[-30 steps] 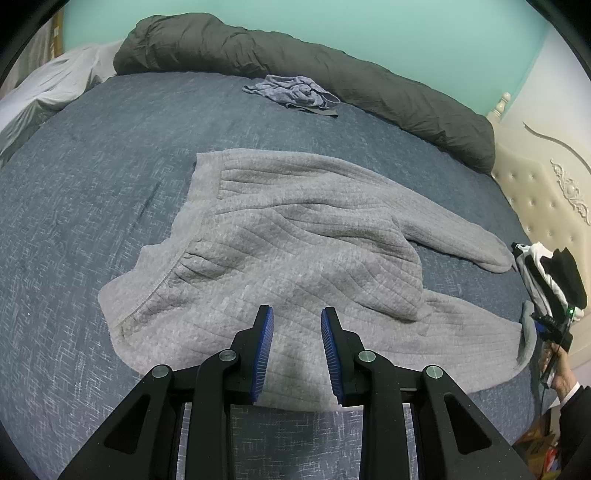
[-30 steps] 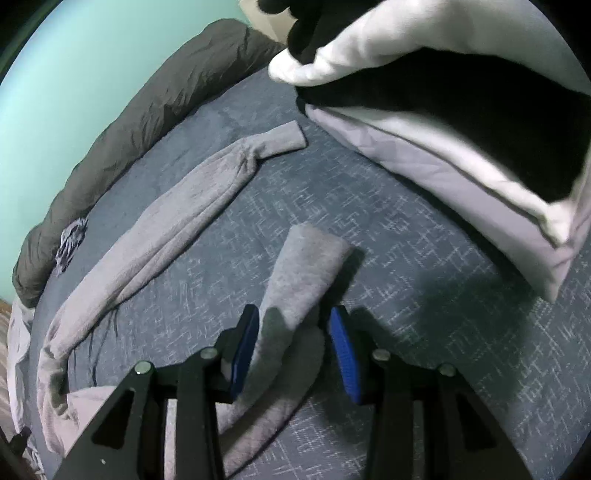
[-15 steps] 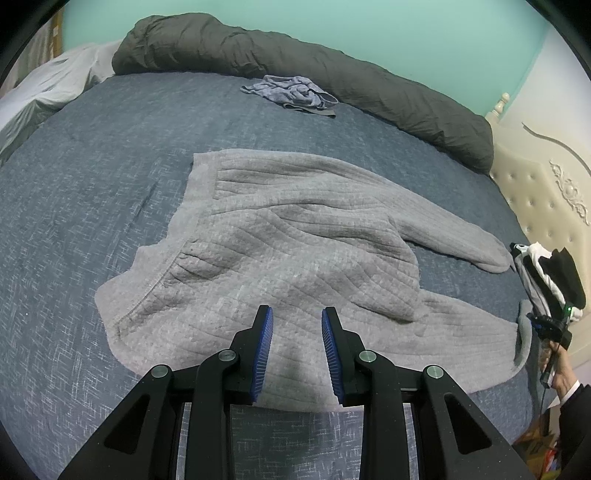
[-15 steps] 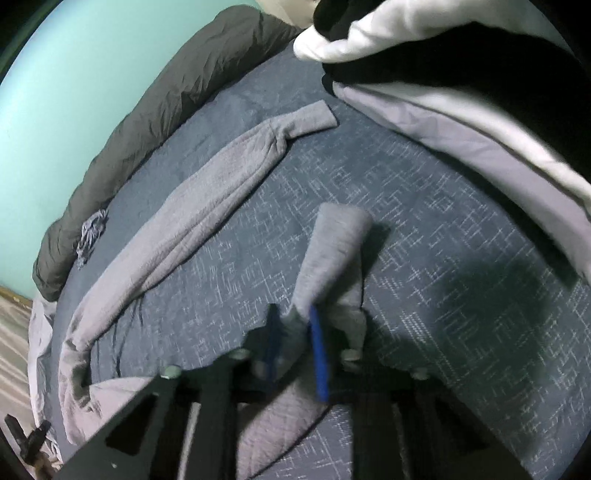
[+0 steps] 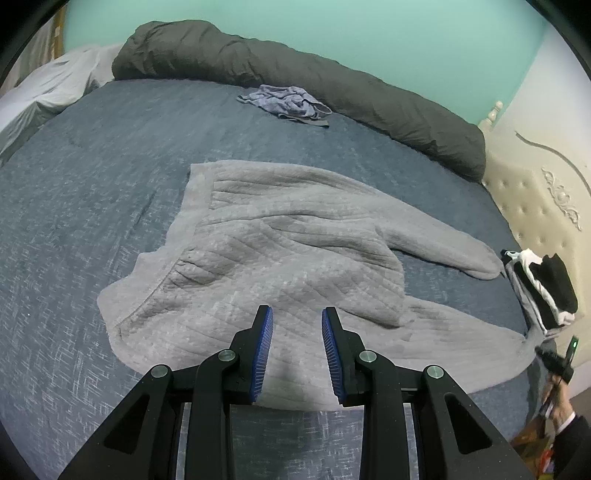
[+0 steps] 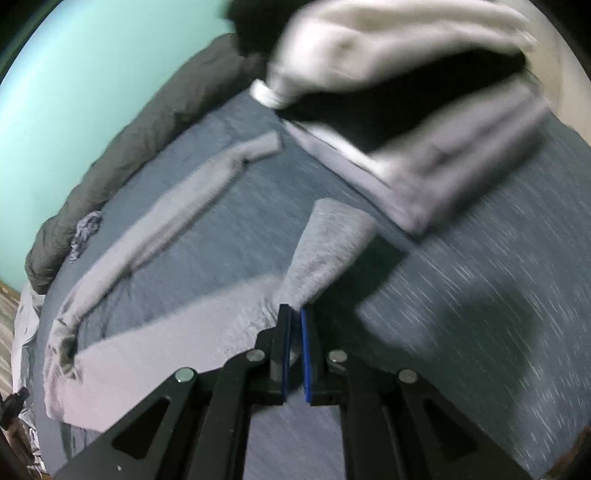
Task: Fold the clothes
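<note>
**Sweater sleeve clamped in my right hand-held gripper**

Sweater (image 5: pixel 280 258), grey and quilted, lies spread on the blue-grey bed (image 5: pixel 92 177), its body roughly in the middle of the cover and both sleeves reaching out toward the cream headboard (image 5: pixel 535 206). From my left wrist camera I see the left hand-held gripper (image 5: pixel 297 314) hanging over the sweater's near hem with its blue pads apart and nothing between them; the cloth lies below, not pinched.

On my right wrist camera the picture is smeared by motion, but the right hand-held gripper (image 6: pixel 295 314) has its pads drawn nearly together on the near sleeve (image 6: pixel 325 251), just behind the cuff. The cuff end stands past the fingertips and the sleeve cloth bunches where the pads bite it. The far sleeve (image 6: pixel 192 199) lies flat and long on the bed, apart from the held one.

A stack of folded clothes (image 6: pixel 424 147) in black, white and pale grey sits just beyond the held cuff, close to the headboard side. A dark grey rolled duvet (image 5: pixel 332 88) runs along the far edge of the bed against the teal wall (image 5: pixel 369 29), and a small crumpled blue garment (image 5: pixel 284 101) lies just in front of it. At the right edge of the left view I can make out a person's hand (image 5: pixel 557 398) on the other gripper.
</note>
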`<state>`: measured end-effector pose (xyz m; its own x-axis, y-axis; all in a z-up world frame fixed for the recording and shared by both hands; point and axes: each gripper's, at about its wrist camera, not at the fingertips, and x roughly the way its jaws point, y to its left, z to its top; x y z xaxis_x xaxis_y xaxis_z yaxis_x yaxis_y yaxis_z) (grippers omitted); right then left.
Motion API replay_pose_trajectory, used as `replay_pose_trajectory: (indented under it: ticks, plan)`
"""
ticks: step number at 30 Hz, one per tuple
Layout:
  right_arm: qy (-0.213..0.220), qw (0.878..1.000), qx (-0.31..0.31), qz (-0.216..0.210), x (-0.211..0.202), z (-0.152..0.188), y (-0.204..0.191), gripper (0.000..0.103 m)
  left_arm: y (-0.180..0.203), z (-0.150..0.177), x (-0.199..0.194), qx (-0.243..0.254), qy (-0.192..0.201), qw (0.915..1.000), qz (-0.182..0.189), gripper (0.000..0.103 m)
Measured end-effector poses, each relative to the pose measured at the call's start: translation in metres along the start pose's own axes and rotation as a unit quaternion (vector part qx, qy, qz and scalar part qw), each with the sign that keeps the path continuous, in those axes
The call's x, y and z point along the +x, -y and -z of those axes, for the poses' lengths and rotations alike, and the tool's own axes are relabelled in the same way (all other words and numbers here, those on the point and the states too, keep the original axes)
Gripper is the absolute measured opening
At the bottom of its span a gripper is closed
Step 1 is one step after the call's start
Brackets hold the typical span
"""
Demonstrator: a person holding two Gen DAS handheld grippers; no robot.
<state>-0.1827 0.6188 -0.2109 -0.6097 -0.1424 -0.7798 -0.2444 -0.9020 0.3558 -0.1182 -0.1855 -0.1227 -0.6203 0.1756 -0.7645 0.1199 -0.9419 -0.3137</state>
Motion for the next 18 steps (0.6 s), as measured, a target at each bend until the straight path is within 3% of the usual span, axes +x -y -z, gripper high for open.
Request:
replay_pose_trajectory:
  ticks: [7, 12, 14, 16, 18]
  plan:
    - [-0.012, 0.999, 0.030, 0.029, -0.001, 0.019, 0.031, 0.005, 0.012, 0.000, -0.007, 0.009, 0.000, 1.0000, 0.003, 0.030]
    - [0.032, 0.999, 0.013, 0.008, -0.025, 0.005, 0.030, 0.006, 0.013, -0.003, -0.010, 0.017, 0.001, 0.9998, -0.004, 0.030]
    - [0.027, 1.000, -0.011, -0.006, -0.022, -0.004, 0.013, 0.011, 0.012, -0.004, -0.008, 0.016, -0.001, 0.9998, -0.007, 0.030]
    - [0.019, 0.999, -0.031, -0.018, -0.016, -0.011, -0.003, 0.035, 0.012, -0.004, -0.004, 0.014, -0.002, 0.9999, -0.007, 0.030]
    - [0.007, 0.998, -0.055, -0.025, -0.005, -0.014, -0.019, 0.036, 0.013, -0.003, 0.000, 0.011, -0.004, 0.9999, -0.004, 0.030]
